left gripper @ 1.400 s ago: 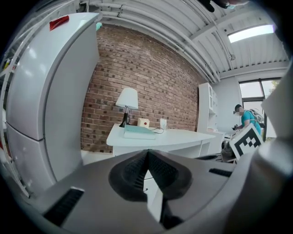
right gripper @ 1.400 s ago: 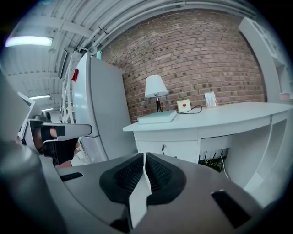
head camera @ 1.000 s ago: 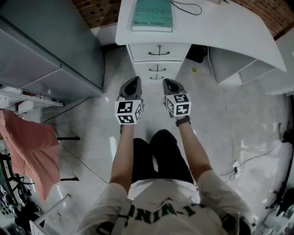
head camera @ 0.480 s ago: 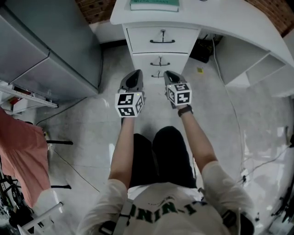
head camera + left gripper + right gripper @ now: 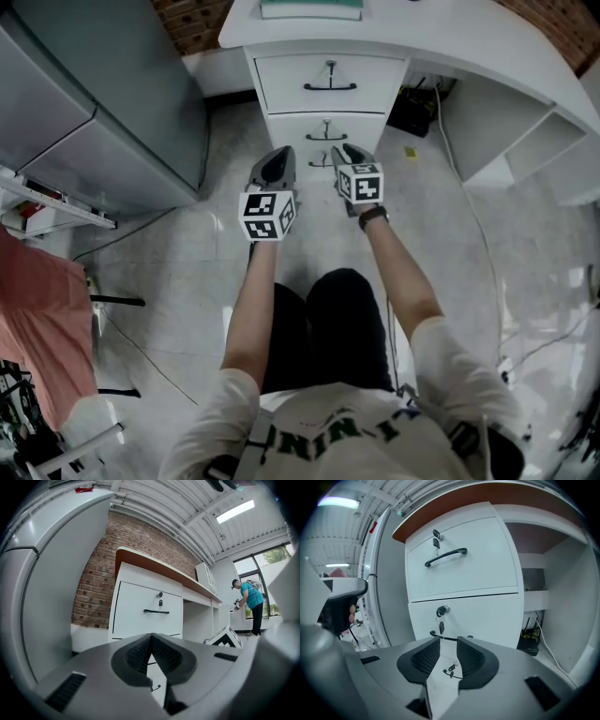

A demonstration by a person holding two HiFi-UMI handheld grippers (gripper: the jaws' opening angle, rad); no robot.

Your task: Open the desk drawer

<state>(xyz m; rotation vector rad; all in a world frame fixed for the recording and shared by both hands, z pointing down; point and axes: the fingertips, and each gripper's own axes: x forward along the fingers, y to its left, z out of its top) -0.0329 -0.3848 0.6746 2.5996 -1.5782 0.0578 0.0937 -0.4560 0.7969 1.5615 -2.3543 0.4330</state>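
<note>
The white desk (image 5: 469, 42) carries a stack of drawers. The top drawer (image 5: 328, 80) and the second drawer (image 5: 323, 127) are both closed, each with a black bow handle (image 5: 445, 556) and a key in its lock (image 5: 442, 610). My right gripper (image 5: 339, 153) hangs just in front of the second drawer's handle (image 5: 438, 636). Its jaws (image 5: 448, 641) have just been opening, with nothing between them. My left gripper (image 5: 277, 159) is beside it, level, its pads (image 5: 140, 651) meeting at the tips, holding nothing.
A tall grey cabinet (image 5: 94, 94) stands left of the desk. A teal book (image 5: 309, 7) lies on the desktop. A black box with cables (image 5: 417, 103) sits under the desk's open side. A pink cloth (image 5: 37, 319) hangs at far left. A person (image 5: 248, 604) stands far off.
Both grippers have come closer to the drawer stack and now sit before the second drawer. The view has shifted so the book has slid almost out of the top.
</note>
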